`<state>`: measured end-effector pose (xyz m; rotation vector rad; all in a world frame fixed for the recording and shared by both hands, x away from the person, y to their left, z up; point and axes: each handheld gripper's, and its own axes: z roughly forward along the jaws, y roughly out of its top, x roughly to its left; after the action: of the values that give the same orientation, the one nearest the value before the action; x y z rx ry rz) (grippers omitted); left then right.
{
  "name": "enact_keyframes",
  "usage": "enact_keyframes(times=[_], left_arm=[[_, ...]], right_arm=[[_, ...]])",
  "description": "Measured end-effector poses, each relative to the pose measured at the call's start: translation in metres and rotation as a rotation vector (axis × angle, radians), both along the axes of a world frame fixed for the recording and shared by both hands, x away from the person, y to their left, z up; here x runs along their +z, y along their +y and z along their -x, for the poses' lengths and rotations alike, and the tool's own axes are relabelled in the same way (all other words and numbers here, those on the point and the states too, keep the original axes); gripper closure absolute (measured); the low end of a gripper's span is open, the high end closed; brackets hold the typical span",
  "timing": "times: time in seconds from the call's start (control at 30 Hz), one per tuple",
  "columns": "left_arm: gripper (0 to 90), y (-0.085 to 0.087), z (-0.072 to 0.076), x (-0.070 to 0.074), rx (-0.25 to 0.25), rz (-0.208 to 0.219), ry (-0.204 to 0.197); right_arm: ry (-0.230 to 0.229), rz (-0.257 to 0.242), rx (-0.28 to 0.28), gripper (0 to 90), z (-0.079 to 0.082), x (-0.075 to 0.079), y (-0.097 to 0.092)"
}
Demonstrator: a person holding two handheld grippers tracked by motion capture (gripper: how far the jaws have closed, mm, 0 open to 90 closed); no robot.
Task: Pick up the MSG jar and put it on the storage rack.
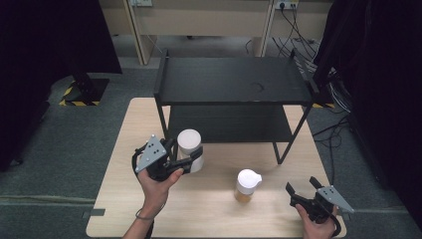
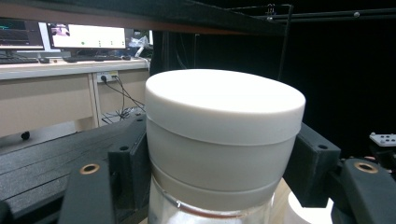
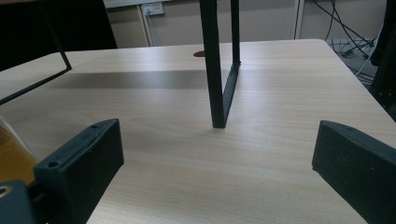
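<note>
While the left gripper (image 1: 191,160) pinches the white-lidded jar (image 1: 189,149) between its fingers, just in front of the black shelf rack (image 1: 231,82), the lifting step looks underway. Next likely comes setting it on a shelf level. The right gripper (image 1: 302,188) rests with fingers spread, near the small bottle (image 1: 247,185) on the table (image 1: 209,209).

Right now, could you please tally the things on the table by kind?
White-lidded jars: 2 (one in the left hand-held gripper, one standing free)
Black two-tier racks: 1
Total: 3
</note>
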<state>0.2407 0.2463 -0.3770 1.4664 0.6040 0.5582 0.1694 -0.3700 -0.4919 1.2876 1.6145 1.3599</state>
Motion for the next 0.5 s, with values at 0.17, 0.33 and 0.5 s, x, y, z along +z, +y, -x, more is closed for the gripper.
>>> enact_keyframes(times=[0.17,0.33,0.5], left_arm=[[33.5,0.002,0.001,0.006,0.003,-0.006,-0.001],[33.5,0.002,0.003,0.011,0.009,-0.014,-0.009],[33.5,0.002,0.003,0.013,0.012,-0.003,-0.013]], right_arm=[[0.001,-0.005,0.001,2.2,0.000,0.000,-0.001],[0.005,0.002,0.005,2.2,-0.001,0.001,-0.001],[0.004,-0.001,0.005,2.1,-0.001,0.001,-0.001]])
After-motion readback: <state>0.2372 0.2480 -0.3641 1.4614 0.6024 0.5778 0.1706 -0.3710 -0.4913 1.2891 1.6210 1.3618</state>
